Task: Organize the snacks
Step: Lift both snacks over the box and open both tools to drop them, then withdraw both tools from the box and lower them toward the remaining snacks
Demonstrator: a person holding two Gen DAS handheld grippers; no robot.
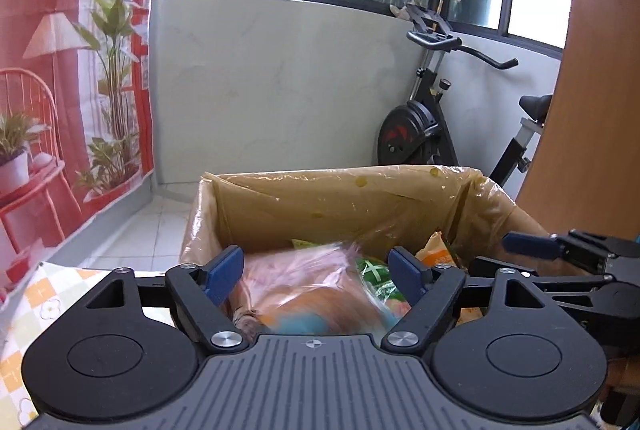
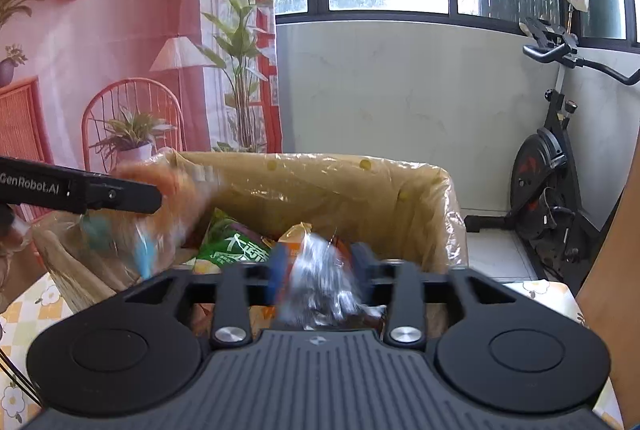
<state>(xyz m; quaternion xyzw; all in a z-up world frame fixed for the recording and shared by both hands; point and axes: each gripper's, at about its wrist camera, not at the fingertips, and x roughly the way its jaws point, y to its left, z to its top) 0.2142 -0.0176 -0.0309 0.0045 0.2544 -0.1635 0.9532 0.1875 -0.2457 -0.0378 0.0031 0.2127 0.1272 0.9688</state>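
A cardboard box lined with a clear plastic bag stands just ahead of both grippers, with snack packets inside. My left gripper is open over it; a blurred pink and orange packet lies between its blue pads without clear contact. In the right wrist view that same packet smears below the left gripper's finger. My right gripper is open over the box, and a blurred silver and orange packet sits loose between its fingers. A green packet lies in the box.
The box stands on a table with a yellow checked cloth. An exercise bike is behind at the right, below the windows. A printed red backdrop hangs at the left. A brown wooden panel rises at the right edge.
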